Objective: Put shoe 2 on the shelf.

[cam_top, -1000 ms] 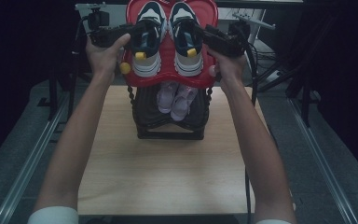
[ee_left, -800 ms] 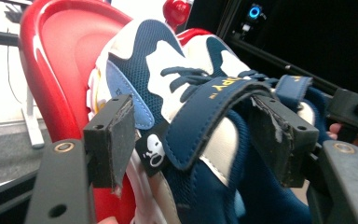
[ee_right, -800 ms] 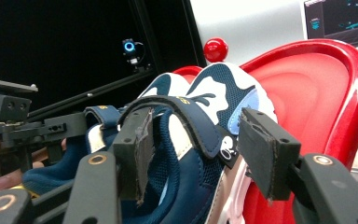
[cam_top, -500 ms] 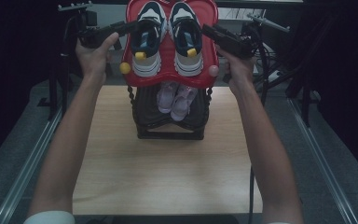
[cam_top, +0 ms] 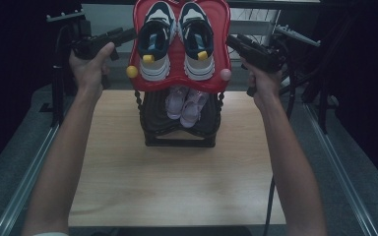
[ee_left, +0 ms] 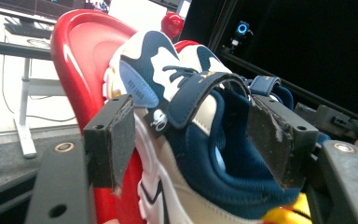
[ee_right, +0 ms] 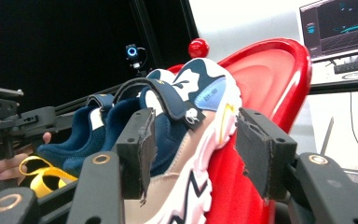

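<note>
Dark surroundings frame a pale wooden table (cam_top: 177,182), where a black shoe rack (cam_top: 179,125) carries a red tray (cam_top: 138,49) on top. A pair of navy-and-white sneakers (cam_top: 177,42) lies on the tray, and a pink pair (cam_top: 187,103) sits on the shelf below.

The step in hand looks like the approach to the top pair, one gripper from each side. The left gripper (cam_top: 128,35) reaches in toward the left sneaker (ee_left: 186,121); its jaws stand wide apart, with that shoe's side and the tray edge between them, and the pads are not pressing. The right gripper (cam_top: 234,42) comes from the opposite side; its jaws are also well spread around the right sneaker (ee_right: 182,121) and the tray rim, gripping nothing.

The next move likely calls for settling each pair of pads on a shoe alone, clear of the tray rim, before closing.
</note>
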Demonstrator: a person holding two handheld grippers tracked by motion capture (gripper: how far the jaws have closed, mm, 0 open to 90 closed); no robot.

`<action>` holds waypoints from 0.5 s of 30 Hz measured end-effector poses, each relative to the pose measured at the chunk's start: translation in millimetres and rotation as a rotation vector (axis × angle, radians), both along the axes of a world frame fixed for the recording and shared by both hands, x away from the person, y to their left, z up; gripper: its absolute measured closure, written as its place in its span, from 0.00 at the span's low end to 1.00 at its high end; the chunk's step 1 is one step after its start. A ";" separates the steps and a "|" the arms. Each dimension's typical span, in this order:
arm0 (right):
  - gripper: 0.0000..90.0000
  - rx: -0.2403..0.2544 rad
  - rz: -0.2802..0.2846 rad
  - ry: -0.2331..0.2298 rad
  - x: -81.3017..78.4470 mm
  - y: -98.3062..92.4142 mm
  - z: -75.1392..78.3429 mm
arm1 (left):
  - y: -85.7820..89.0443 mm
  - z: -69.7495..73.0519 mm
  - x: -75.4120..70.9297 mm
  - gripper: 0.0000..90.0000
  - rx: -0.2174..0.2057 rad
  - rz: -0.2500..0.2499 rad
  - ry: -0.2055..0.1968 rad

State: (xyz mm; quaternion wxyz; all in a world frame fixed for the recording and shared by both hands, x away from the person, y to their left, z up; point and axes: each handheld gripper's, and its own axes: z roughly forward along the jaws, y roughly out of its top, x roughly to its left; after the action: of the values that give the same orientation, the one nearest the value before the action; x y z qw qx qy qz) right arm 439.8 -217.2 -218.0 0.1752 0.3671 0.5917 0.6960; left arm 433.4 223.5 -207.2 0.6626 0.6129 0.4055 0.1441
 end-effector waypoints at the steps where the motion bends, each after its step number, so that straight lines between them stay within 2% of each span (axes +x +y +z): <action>1: 0.52 0.000 -0.003 -0.002 -0.8 -1.8 -1.3 | 2.3 -1.0 -1.6 0.37 0.006 0.002 -0.002; 7: 0.52 -0.007 -0.023 -0.012 -4.8 -14.1 -8.6 | 12.7 -9.1 -9.0 0.37 0.011 0.011 -0.006; 11: 0.52 -0.014 -0.036 -0.009 -8.4 -29.9 -20.4 | 22.0 -21.9 -14.3 0.38 0.021 0.037 0.002; 15: 0.52 -0.033 -0.045 0.000 -9.9 -37.4 -30.6 | 27.6 -30.5 -16.9 0.38 0.020 0.039 0.008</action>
State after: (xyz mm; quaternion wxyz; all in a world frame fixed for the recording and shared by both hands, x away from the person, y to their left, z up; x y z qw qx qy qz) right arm 429.8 -254.6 -248.6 0.1970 0.3775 0.5947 0.6819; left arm 416.5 251.2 -237.8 0.6521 0.6119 0.4184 0.1586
